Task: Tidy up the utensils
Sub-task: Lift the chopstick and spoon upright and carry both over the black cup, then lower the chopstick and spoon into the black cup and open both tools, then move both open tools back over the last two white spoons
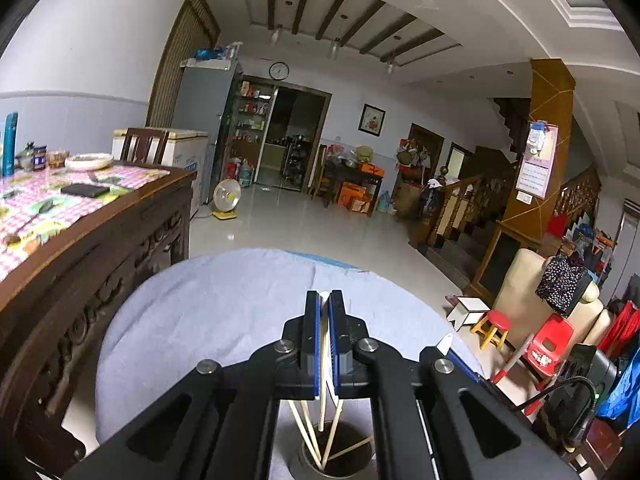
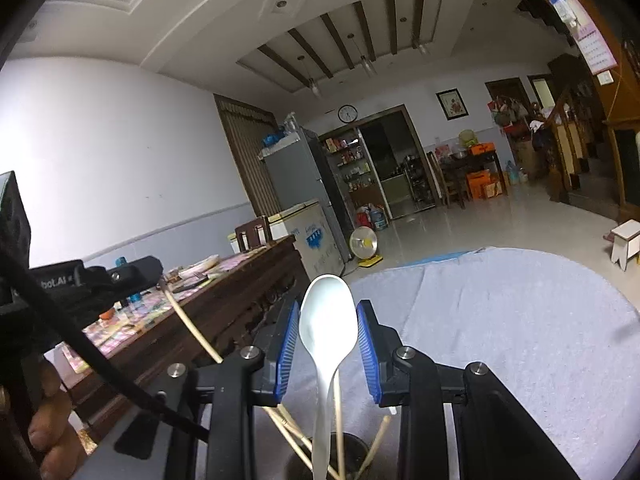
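A dark round holder (image 1: 340, 456) stands on the blue-grey cloth (image 1: 224, 304), with several pale wooden chopsticks (image 1: 310, 436) leaning in it. My left gripper (image 1: 325, 300) is shut on a thin pale utensil (image 1: 325, 354) whose lower end reaches down toward the holder. In the right wrist view the holder (image 2: 354, 456) shows below, with a white plastic spoon (image 2: 327, 324) standing in it, bowl up. My right gripper (image 2: 328, 312) is open, its blue pads (image 2: 287, 354) on either side of the spoon's bowl and apart from it. The left gripper body (image 2: 96, 280) shows at left.
A carved dark wooden table (image 1: 120, 236) with a pink checked cloth, a plate and jars stands close on the left. Tiled floor, a small fan (image 1: 227, 196), a fridge, stools and a red chair (image 1: 548, 344) lie beyond the cloth-covered table.
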Demonstrator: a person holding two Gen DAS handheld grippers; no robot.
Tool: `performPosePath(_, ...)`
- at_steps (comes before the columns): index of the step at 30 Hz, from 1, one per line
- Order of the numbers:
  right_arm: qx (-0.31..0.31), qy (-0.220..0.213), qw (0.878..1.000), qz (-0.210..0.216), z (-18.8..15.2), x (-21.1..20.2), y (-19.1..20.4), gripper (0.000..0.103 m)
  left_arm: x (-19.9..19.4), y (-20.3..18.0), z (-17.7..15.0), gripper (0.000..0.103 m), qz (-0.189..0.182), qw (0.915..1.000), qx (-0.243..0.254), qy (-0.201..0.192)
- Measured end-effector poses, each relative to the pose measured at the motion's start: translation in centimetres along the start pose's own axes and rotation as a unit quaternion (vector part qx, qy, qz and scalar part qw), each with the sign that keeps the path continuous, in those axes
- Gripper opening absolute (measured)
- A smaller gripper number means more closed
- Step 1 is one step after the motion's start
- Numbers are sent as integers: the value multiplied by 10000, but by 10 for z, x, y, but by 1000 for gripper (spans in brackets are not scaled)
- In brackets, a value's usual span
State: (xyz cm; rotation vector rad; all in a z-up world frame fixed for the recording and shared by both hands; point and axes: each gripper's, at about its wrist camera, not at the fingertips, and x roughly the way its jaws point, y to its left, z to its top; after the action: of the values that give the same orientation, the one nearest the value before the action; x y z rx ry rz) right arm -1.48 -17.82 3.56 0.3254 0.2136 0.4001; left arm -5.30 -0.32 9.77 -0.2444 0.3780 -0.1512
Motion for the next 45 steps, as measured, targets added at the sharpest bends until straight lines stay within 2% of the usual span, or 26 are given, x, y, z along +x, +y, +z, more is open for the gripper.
performPosePath(6, -89, 127, 9999, -38, -10, 15, -5, 32, 16, 9, -20, 4, -23, 9995, -199, 242)
performPosePath(13, -255, 243, 9993, -110, -29, 21, -8, 32, 22, 11, -38, 4, -3, 9991, -166, 402)
performPosePath(28, -477, 182, 9986, -152, -52, 8, -9, 33, 29, 18, -45, 4, -53, 9980, -247, 580)
performPosePath(31, -476, 197, 9986, -142, -49, 9, -5, 40, 28, 18, -46, 4, -56, 9979, -249, 588)
performPosePath(32, -488, 222, 9985, -131, -49, 10, -4, 48, 28, 19, -46, 4, -37, 9979, -241, 604)
performPosePath(33, -489, 221, 9985, -127, -49, 10, -4, 51, 28, 19, -46, 4, -16, 9978, -239, 622)
performPosePath(37, -560, 131, 9983, -43, -42, 2, 2, 52, 24, 20, -43, 6, 21, 9978, -248, 612)
performPosePath(39, -478, 32, 9989, 12, -32, -5, 1, 52, 21, 22, -36, 16, 77, 9976, -293, 622)
performPosePath(41, -380, -75, 9992, 61, -16, -16, -1, 58, 15, 27, -25, 50, 242, 9974, -328, 590)
performPosePath(43, -308, -167, 9994, 80, 3, -29, -6, 62, 10, 31, -15, 61, 397, 9974, -307, 524)
performPosePath(45, -252, -192, 9995, 71, 23, -40, -13, 67, 8, 34, -3, 62, 698, 9958, -194, 569)
